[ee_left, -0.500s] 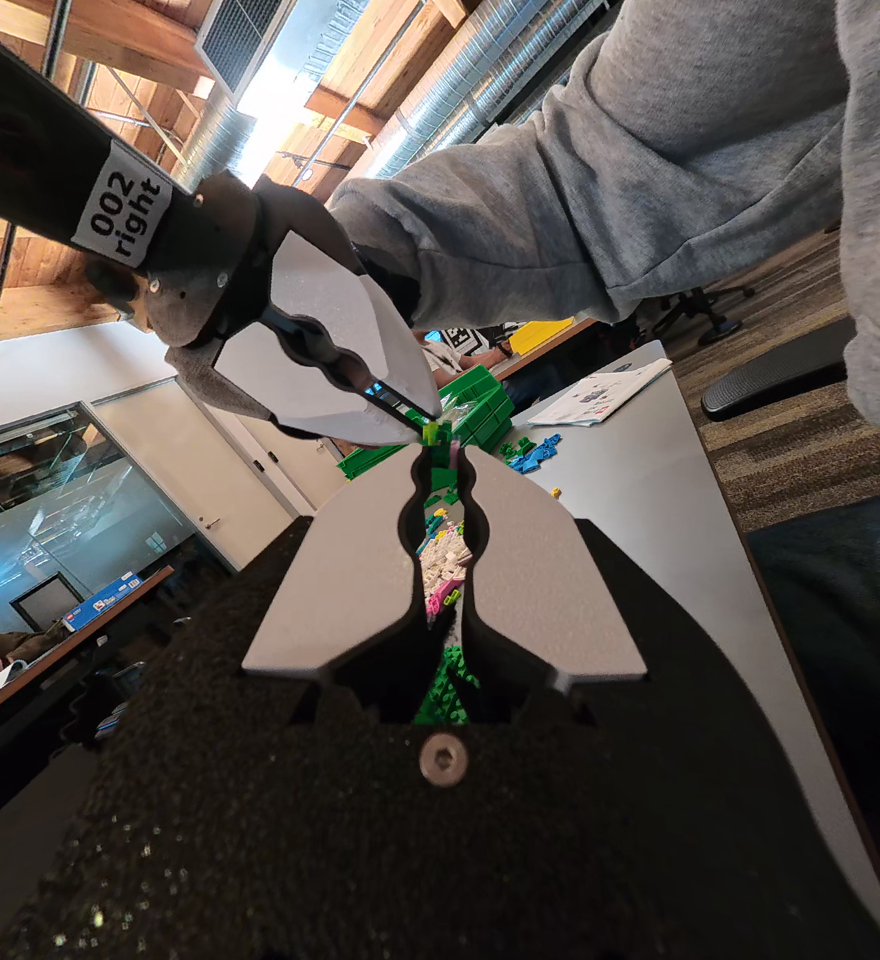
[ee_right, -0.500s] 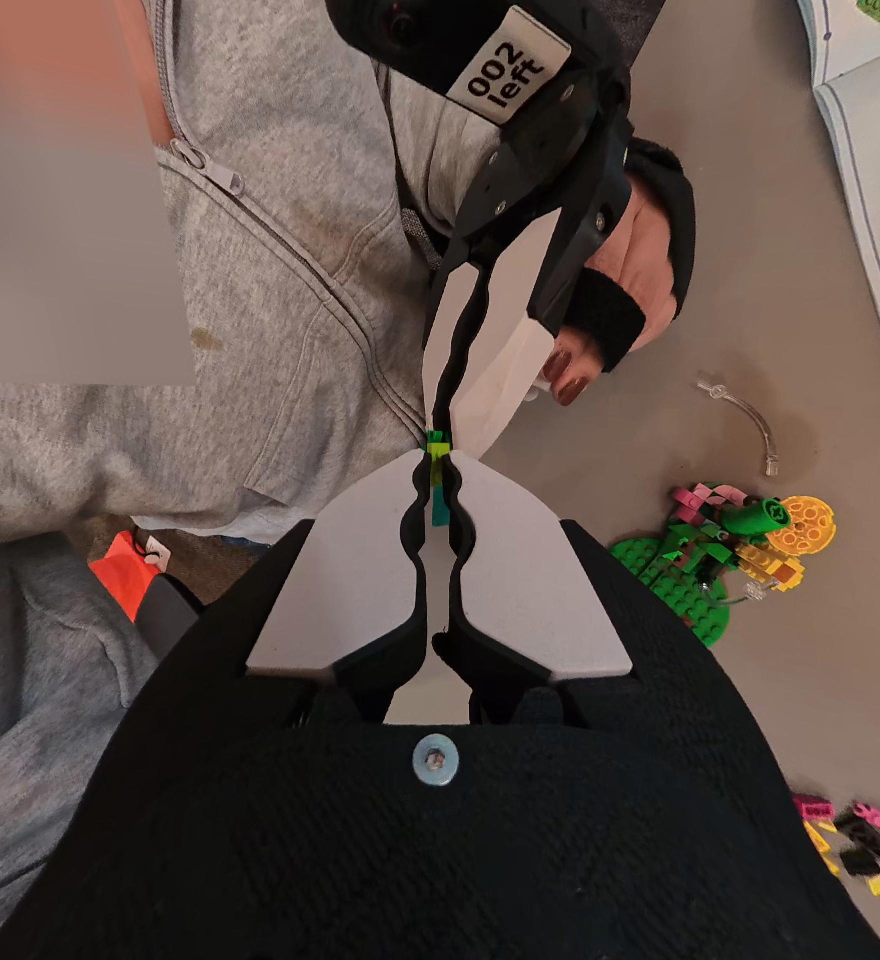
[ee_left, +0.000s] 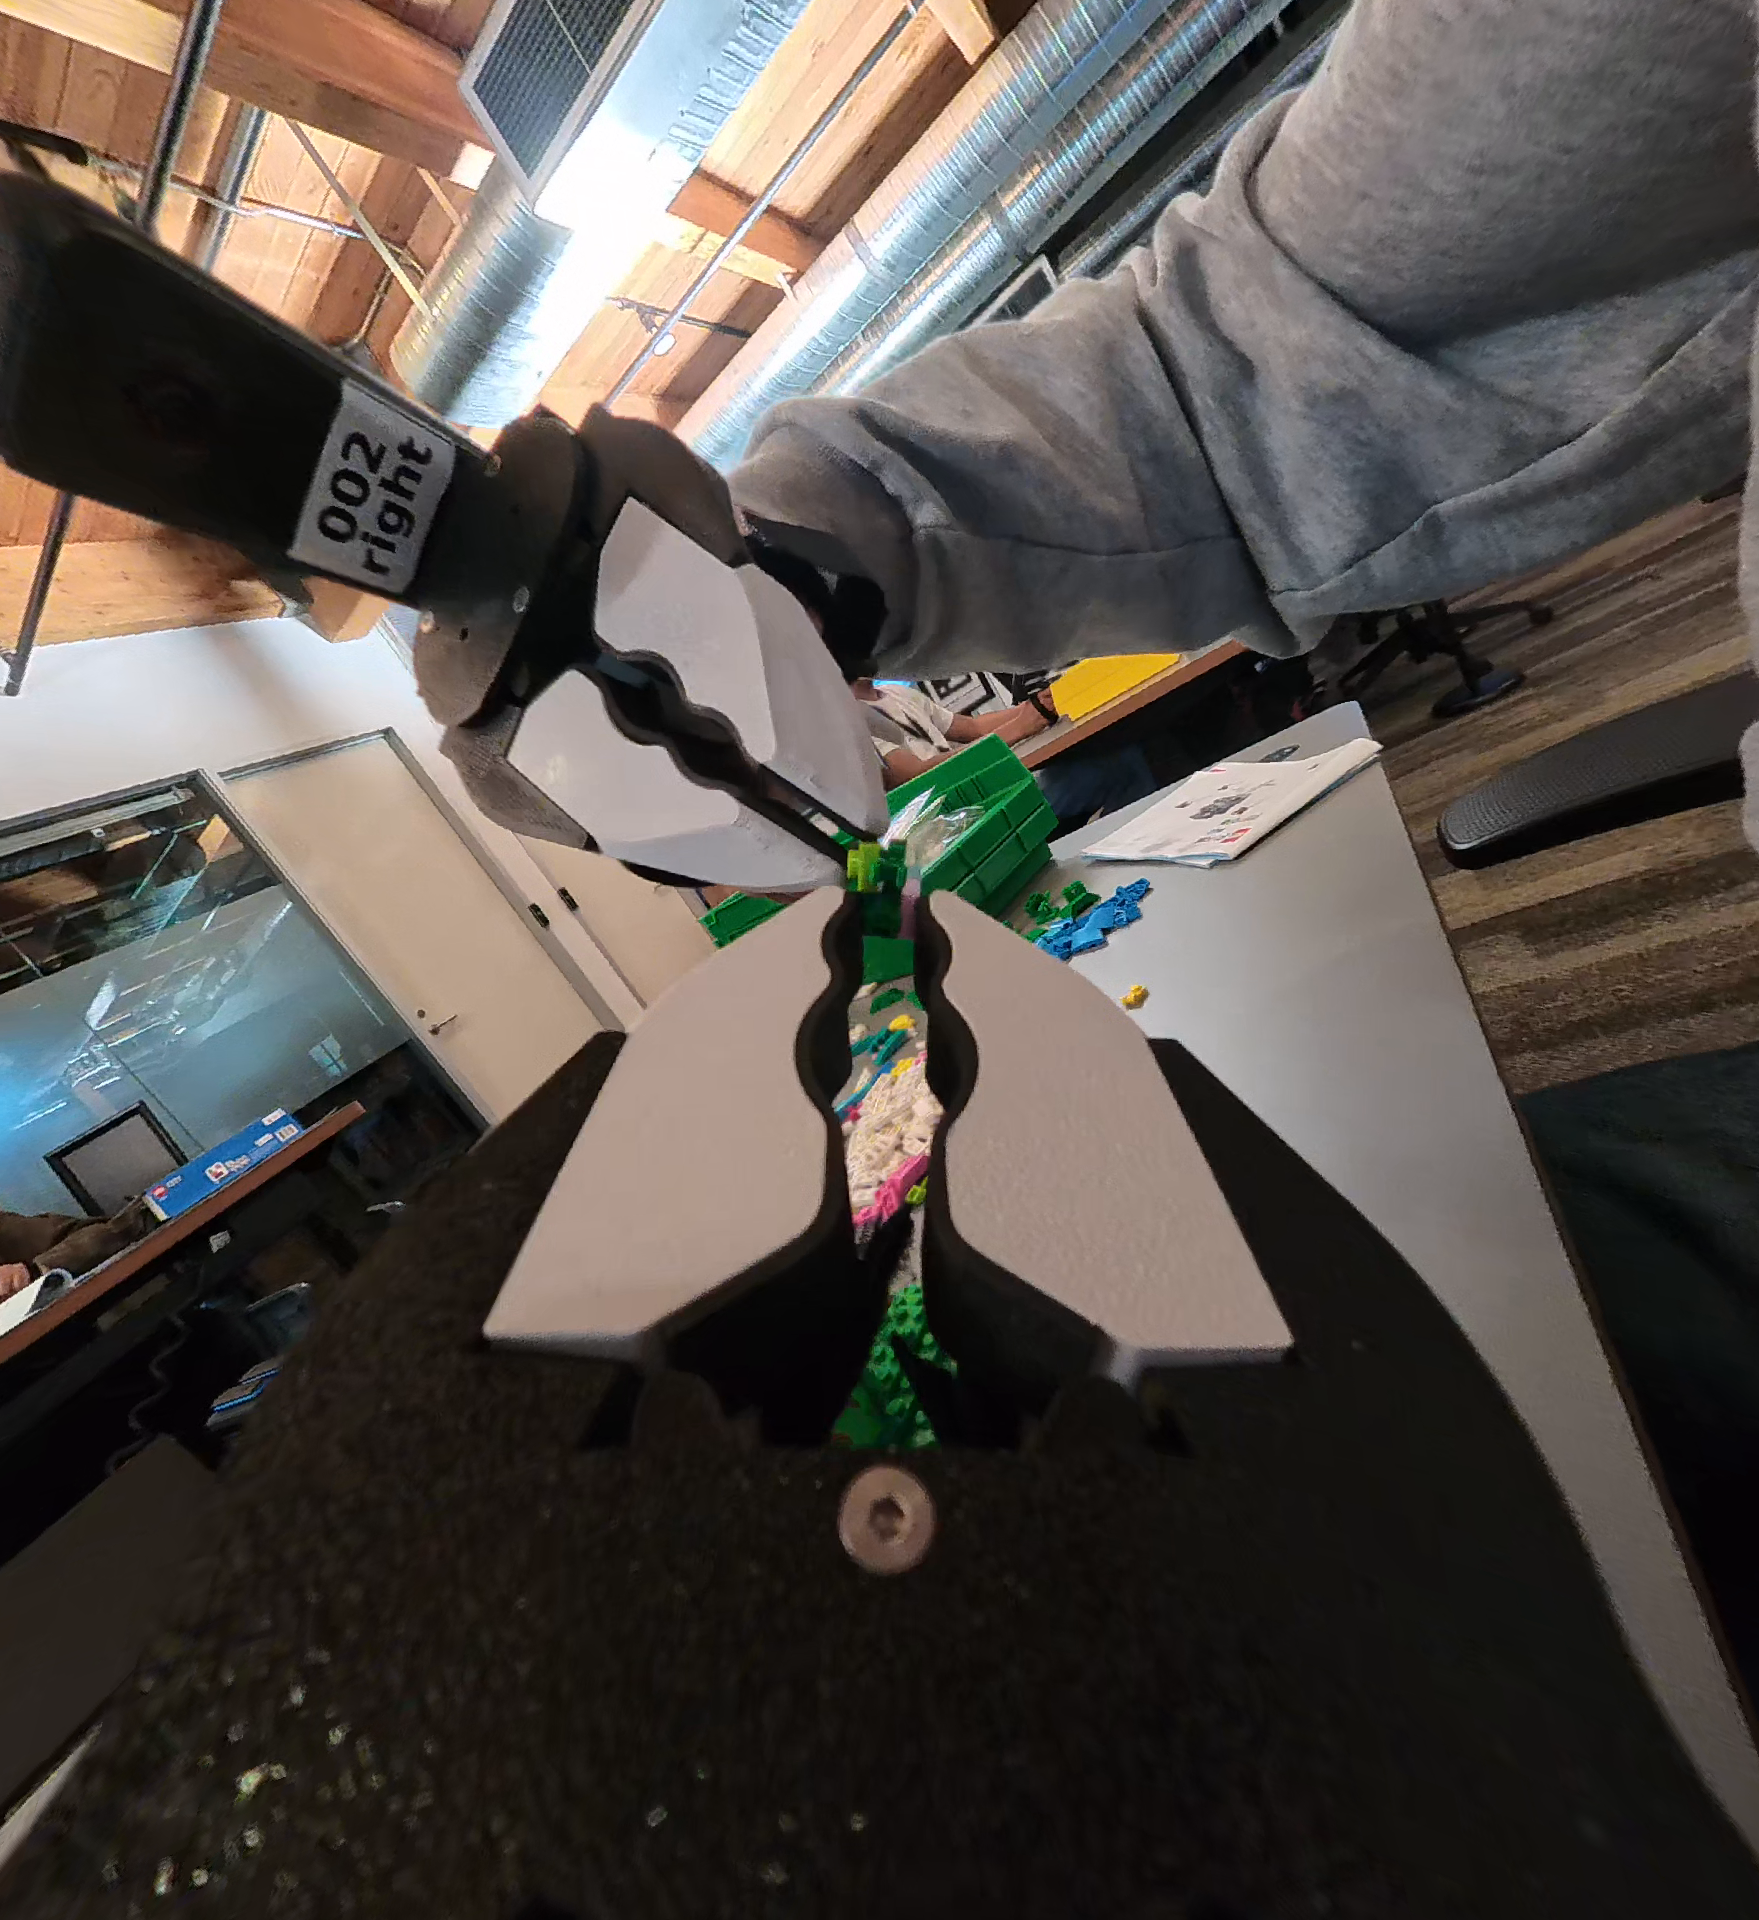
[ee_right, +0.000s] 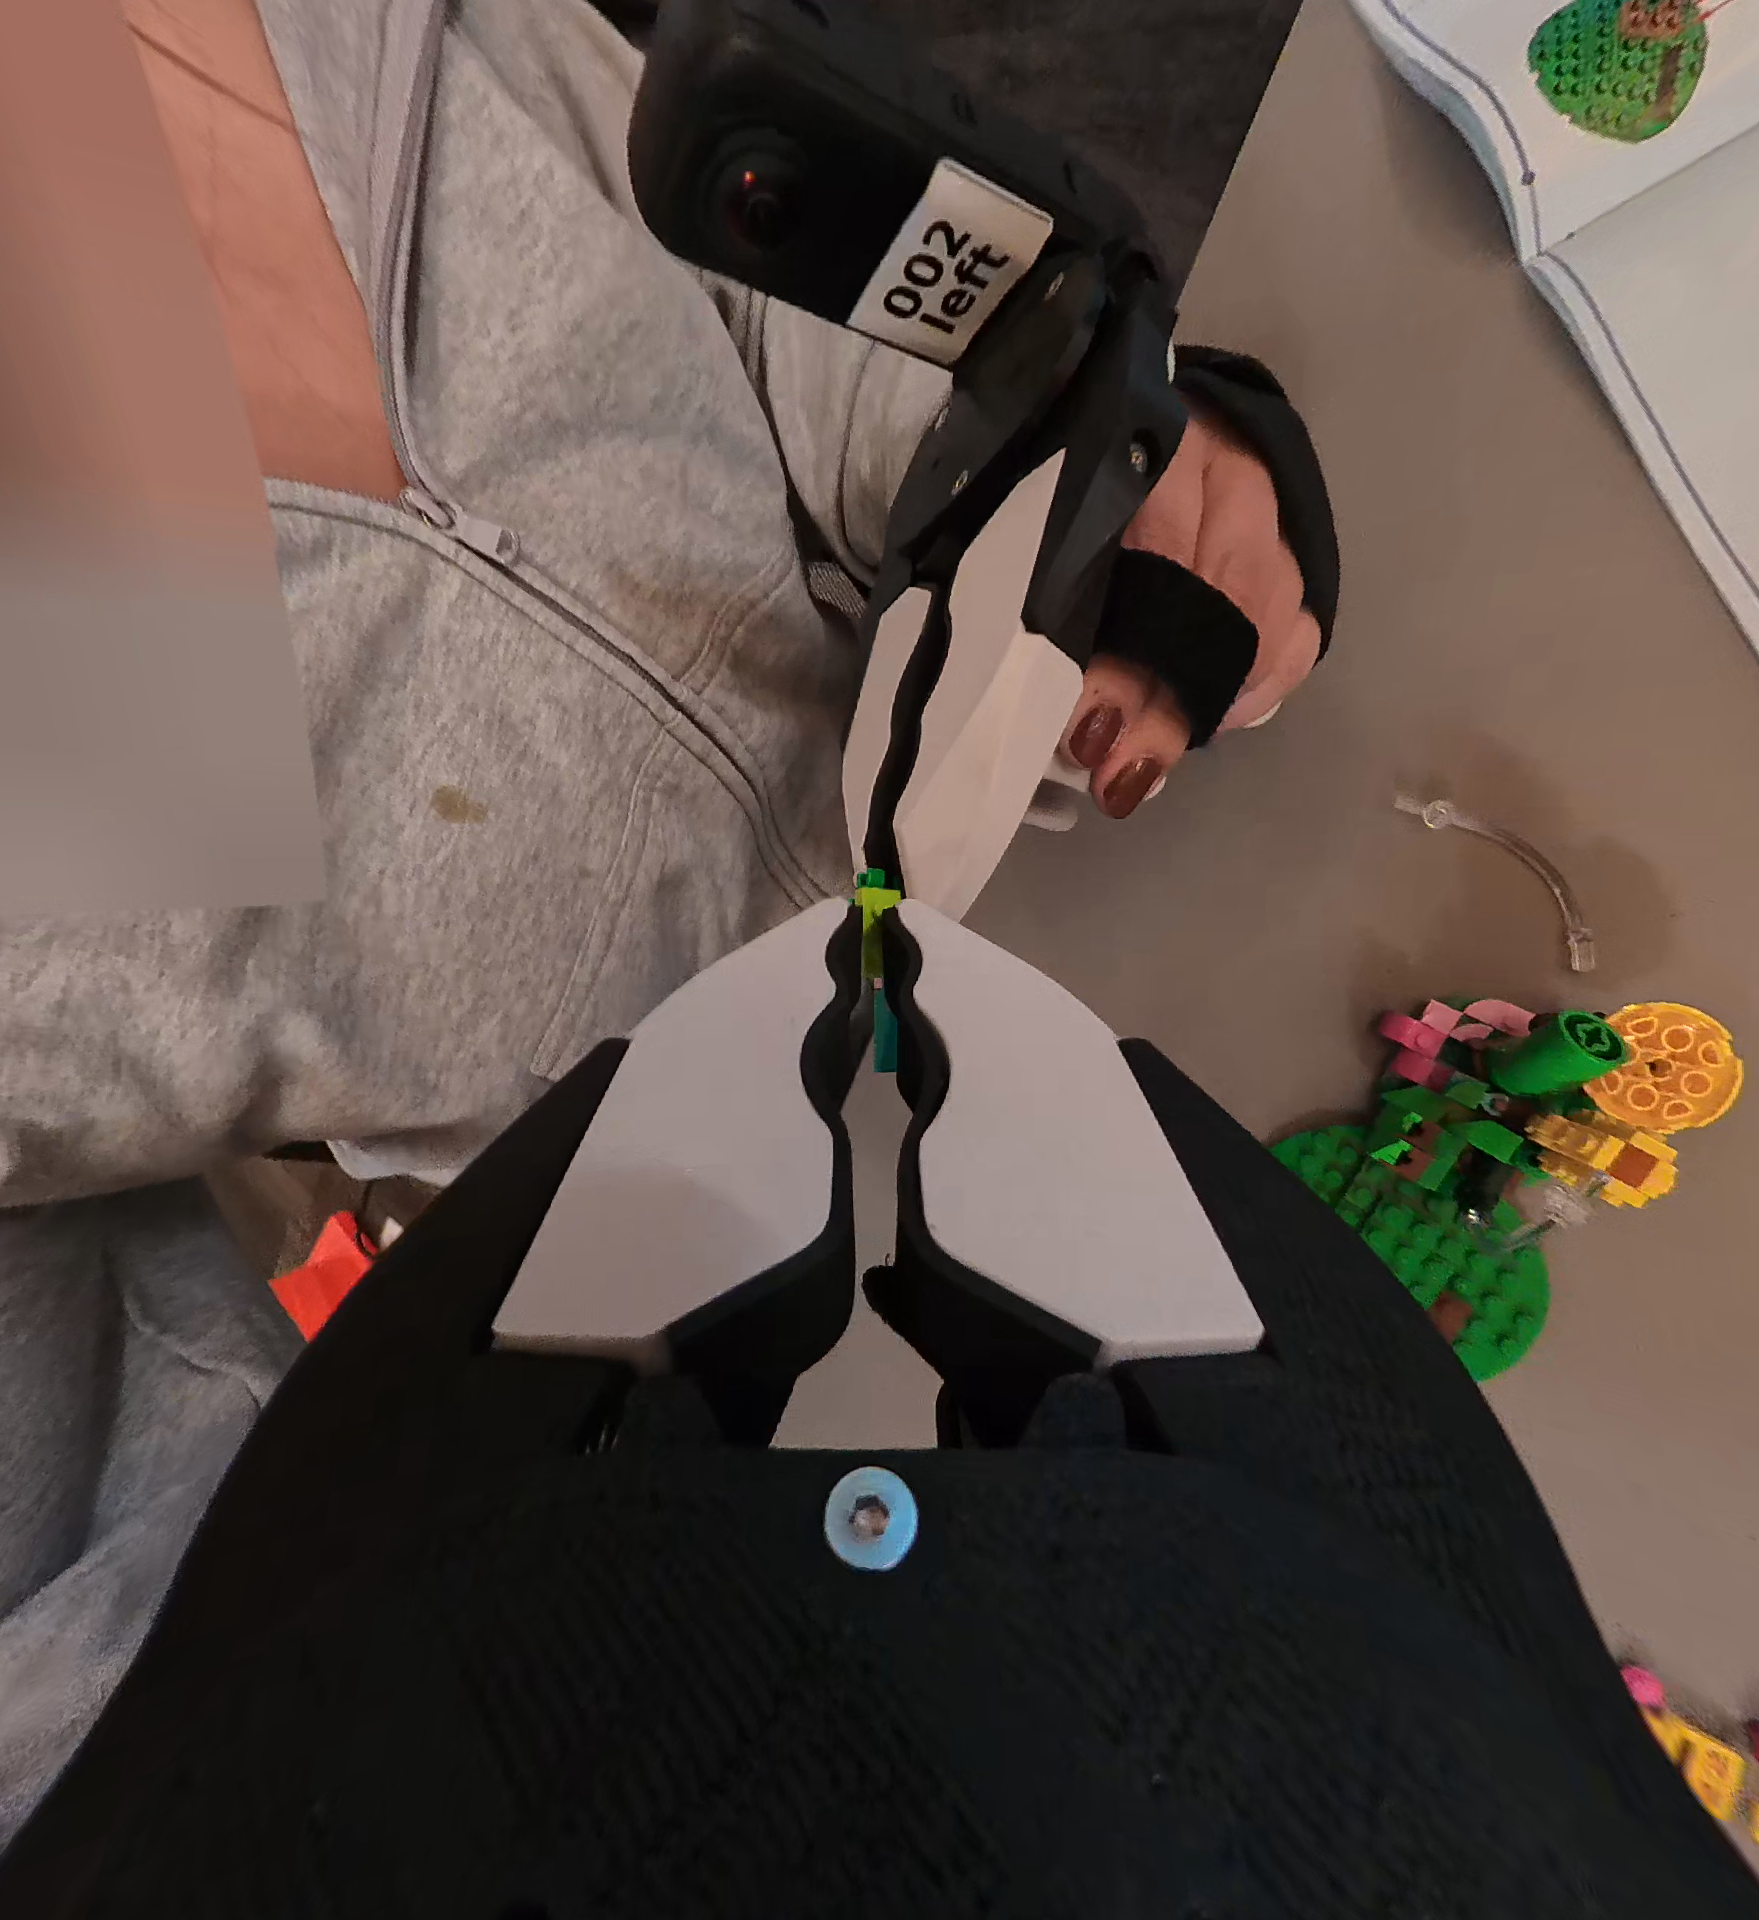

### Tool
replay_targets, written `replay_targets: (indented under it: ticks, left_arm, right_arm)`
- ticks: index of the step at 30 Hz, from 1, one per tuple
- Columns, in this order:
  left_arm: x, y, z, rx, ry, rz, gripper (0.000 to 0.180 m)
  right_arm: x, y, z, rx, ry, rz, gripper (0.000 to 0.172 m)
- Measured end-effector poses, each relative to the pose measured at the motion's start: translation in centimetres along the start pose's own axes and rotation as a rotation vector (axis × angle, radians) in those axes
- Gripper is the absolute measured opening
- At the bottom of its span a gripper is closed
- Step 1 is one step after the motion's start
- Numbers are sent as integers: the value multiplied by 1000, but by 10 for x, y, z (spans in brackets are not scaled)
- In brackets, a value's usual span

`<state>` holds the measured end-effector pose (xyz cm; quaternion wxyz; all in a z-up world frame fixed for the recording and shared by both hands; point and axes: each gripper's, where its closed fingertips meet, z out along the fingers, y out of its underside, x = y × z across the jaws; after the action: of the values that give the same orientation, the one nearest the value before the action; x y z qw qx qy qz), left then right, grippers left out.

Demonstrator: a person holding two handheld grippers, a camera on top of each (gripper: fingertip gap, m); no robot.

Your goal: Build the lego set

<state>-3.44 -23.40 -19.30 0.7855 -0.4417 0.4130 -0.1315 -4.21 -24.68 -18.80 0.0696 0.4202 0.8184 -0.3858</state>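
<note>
i'm holding both grippers up above the grey table (ee_left: 1322,1039), tip to tip. my right gripper (ee_right: 876,914) is clamped on a thin lime-green piece (ee_right: 870,930) with a teal piece (ee_right: 884,1029) running back between its pads. my left gripper (ee_left: 885,904) is closed on a small cluster of green bricks (ee_left: 880,883) with a pale pink piece (ee_left: 913,914) beside its right pad, and the lime piece is touching that cluster right where the two sets of fingertips are meeting. below my right gripper a built flower model (ee_right: 1457,1164) on a round green base is sitting on the table, with a clear curved tube (ee_right: 1509,862) near it and an open instruction booklet (ee_right: 1685,260) further off. green bins (ee_left: 968,821) and a pile of blue bricks (ee_left: 1093,920) are lying beyond my left gripper.
</note>
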Motion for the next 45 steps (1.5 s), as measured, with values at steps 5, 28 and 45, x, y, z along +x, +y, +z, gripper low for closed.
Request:
replay_targets:
  ticks: [5,28,45]
  left_arm:
    - [-4,3,-1,8,-13,-53,9]
    - [15,21,7,-107,58,74,9]
    - [6,13,4,-58,24,25,9]
  right_arm:
    - [6,-2,-1,47,36,2,2]
    - [7,24,8,-230,108,-25,1]
    - [9,12,3,-168,121,-25,7]
